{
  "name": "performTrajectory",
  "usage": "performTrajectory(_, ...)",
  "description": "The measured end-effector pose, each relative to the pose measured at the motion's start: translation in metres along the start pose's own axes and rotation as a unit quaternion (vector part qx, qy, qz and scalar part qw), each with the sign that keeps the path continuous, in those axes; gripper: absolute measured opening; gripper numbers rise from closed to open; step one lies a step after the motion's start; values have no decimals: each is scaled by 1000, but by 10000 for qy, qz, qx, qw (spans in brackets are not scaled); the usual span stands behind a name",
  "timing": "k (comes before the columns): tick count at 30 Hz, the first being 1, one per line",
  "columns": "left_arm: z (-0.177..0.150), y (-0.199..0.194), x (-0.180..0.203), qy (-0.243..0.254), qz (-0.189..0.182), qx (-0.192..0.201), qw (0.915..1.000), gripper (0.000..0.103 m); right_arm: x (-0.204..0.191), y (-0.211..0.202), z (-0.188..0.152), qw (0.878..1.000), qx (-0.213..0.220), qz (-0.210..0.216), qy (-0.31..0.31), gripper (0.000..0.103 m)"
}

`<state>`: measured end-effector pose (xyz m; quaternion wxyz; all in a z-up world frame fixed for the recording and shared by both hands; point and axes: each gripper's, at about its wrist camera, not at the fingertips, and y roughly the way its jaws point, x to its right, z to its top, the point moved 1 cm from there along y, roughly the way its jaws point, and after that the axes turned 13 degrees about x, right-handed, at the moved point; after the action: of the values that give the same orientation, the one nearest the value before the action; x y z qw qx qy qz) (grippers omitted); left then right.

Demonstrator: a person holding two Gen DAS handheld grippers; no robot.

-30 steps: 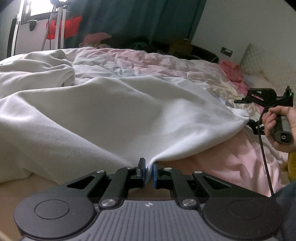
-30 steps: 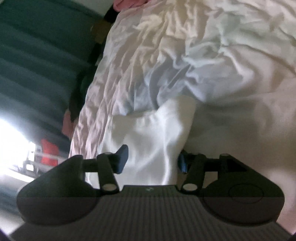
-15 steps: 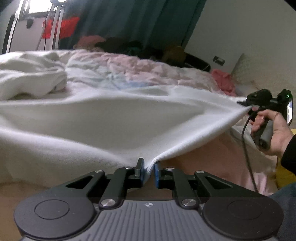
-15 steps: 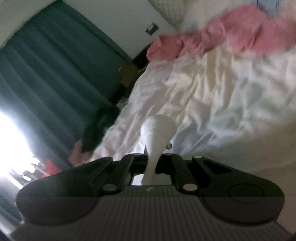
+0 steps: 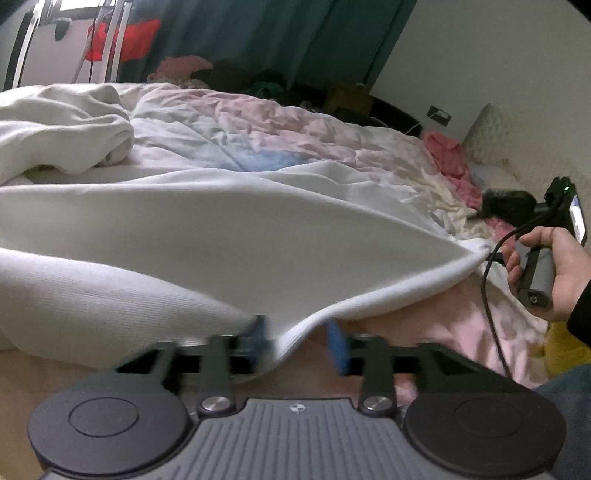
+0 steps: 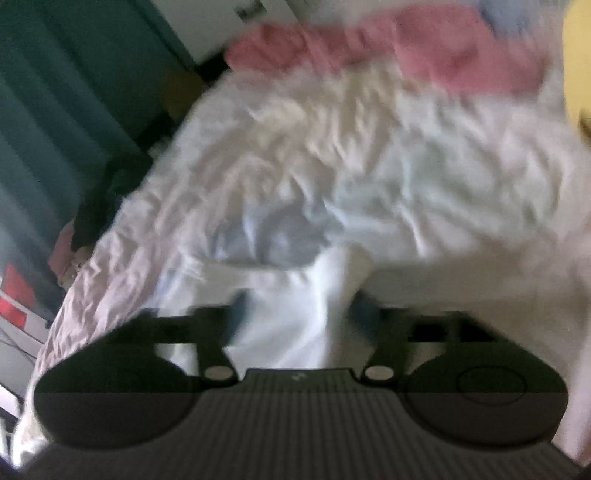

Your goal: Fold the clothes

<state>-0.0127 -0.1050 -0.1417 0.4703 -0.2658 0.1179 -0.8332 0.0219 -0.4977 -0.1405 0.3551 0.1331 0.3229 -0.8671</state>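
A large white knit garment [image 5: 207, 236] lies spread over the bed. Its near hem droops between the fingers of my left gripper [image 5: 299, 339], whose jaws stand apart with blue pads [image 5: 338, 345] on either side of the cloth. In the right wrist view the same white garment [image 6: 295, 314] lies between the parted fingers of my right gripper [image 6: 301, 308]; the picture is blurred. In the left wrist view the right gripper [image 5: 517, 221] is at the garment's right corner, held by a hand.
A crumpled pink, white and blue duvet [image 5: 258, 140] covers the bed. Pink clothes [image 5: 447, 158] lie by a cream headboard [image 5: 487, 136] at right. Dark green curtains [image 5: 258, 33], a red item on a rack [image 5: 122, 40] and dark clothes stand behind the bed.
Both grippers were shut on the garment half a second ago; now both have opened and the stretched cloth has slackened and sunk toward the bed.
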Motion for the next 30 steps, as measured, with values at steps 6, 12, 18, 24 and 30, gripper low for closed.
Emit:
performTrajectory(6,8,-30,-11,-350,262,56,9990,82,-42,-48,7,9936,600,776,-564,82)
performTrajectory(12,27,-85,-63,-1285,1127,-10,9853,87,-87,-89,-15,9755,557,1805,-1128,82)
performTrajectory(18,38,-164,-161,-3087,2598,106,9149,89,-119,-102,-59,9519,-146,2542,-1702,82)
performTrajectory(24,17,-228,-244,-5041,3504,451,7881,90,-140,-108,-88,9360,-568,2828,-2016,82)
performTrajectory(30,19,-235,-279,-5352,3870,992,7442,84,-144,-114,-99,9322,-712,2866,-2096,82)
